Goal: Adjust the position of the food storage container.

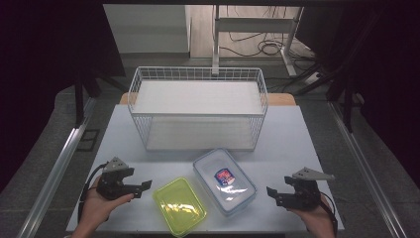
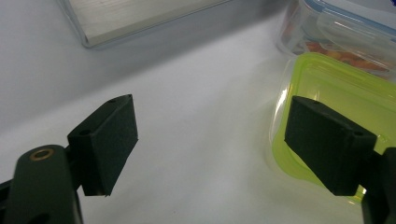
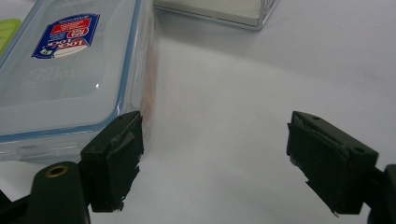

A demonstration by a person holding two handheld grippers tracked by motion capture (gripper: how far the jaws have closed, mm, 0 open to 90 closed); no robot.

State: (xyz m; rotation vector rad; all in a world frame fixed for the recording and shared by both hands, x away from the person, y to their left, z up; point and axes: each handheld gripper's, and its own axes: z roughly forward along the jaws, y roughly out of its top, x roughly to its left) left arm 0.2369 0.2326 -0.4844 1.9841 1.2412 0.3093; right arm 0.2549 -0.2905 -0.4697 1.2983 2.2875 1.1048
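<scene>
A clear lidded food box [image 1: 225, 181] with a blue-red label lies on the white table [image 1: 292, 139], its side seen close in the right gripper view [image 3: 65, 70]. A yellow-green box [image 1: 179, 206] lies just left of it, also seen past the left gripper's far jaw [image 2: 336, 93]. My left gripper [image 1: 144, 187] is held in a hand at the table's left front, open, pointing toward the green box. My right gripper [image 1: 271, 194] is held at the right front, open, pointing at the clear box. Nothing sits between either pair of jaws [image 2: 210, 149] [image 3: 212, 158].
A white wire basket [image 1: 198, 106] with a shelf inside stands at the back middle of the table. Its base edge [image 2: 140, 18] [image 3: 219, 11] shows in both gripper views. The table's front edge runs close to both hands. Dark floor, rails and cables surround the table.
</scene>
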